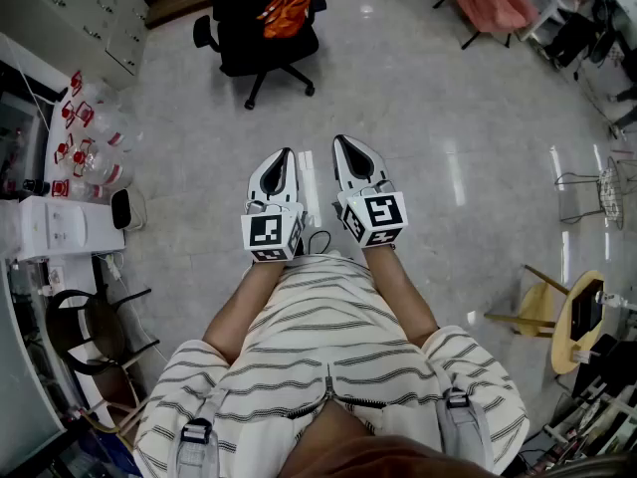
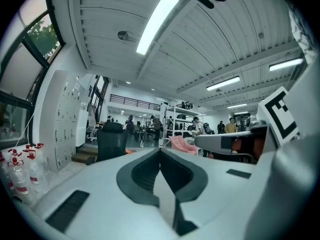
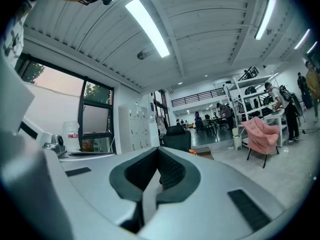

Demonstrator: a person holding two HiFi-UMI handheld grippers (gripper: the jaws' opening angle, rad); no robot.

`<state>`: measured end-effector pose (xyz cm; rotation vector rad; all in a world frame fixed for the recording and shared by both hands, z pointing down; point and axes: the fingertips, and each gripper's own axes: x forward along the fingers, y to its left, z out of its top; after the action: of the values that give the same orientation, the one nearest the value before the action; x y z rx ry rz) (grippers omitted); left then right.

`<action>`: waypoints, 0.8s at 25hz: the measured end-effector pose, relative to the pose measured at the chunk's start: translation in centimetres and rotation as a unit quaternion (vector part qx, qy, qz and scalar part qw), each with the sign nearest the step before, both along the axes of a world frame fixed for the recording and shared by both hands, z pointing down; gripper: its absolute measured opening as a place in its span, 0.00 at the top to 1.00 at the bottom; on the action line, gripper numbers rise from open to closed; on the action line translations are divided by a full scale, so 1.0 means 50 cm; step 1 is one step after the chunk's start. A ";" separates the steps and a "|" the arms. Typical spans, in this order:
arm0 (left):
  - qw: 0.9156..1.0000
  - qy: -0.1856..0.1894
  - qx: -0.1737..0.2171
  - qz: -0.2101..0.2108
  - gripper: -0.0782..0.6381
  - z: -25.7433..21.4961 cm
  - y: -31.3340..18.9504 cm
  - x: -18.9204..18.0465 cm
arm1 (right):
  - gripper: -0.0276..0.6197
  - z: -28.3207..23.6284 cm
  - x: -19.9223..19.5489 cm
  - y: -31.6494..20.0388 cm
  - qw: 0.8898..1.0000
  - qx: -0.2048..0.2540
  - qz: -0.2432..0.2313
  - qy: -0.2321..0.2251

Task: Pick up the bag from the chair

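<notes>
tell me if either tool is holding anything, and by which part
Nothing is held. The left tool and right tool are both shut and empty; the orange bag sits on the black office chair, apart from both.

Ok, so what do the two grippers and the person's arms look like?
The left gripper and the right gripper are white tapering shells lined with dark grey ribbed pads. Each carries a cube of black-and-white square markers at its rear. A thin dark cable loops between the cubes. The person wears a short-sleeved white top with thin dark stripes.
</notes>
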<state>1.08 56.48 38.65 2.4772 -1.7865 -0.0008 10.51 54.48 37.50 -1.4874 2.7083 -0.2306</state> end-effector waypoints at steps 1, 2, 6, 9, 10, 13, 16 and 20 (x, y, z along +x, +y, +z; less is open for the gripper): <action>1.000 0.000 0.000 -0.001 0.86 0.000 -0.001 0.003 | 0.93 -0.002 0.005 -0.002 1.000 0.000 0.001 -0.001; 1.000 0.000 -0.001 -0.001 0.86 0.000 -0.001 0.006 | 0.93 -0.004 0.010 -0.003 1.000 0.001 0.002 -0.002; 1.000 -0.002 -0.005 0.002 0.86 0.004 0.006 0.029 | 0.93 -0.010 0.027 0.008 1.000 0.004 -0.004 -0.011; 1.000 -0.008 -0.009 0.007 0.86 0.011 0.019 0.050 | 0.93 -0.007 0.037 0.019 1.000 0.005 -0.009 -0.005; 1.000 -0.009 -0.010 0.009 0.86 0.015 0.024 0.057 | 0.93 -0.004 0.041 0.020 1.000 0.004 -0.008 -0.005; 1.000 -0.010 -0.014 0.012 0.86 0.020 0.020 0.069 | 0.93 0.003 0.047 0.012 1.000 -0.001 -0.008 -0.008; 1.000 -0.013 -0.011 0.012 0.86 0.017 -0.002 0.074 | 0.93 0.009 0.055 -0.014 1.000 -0.007 -0.004 -0.015; 1.000 -0.017 -0.010 0.009 0.86 0.025 -0.054 0.059 | 0.93 0.019 0.043 -0.068 1.000 -0.011 -0.001 -0.012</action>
<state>4.01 53.77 39.91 2.4933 -1.7671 0.0600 12.64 51.10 38.46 -1.4770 2.6981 -0.2777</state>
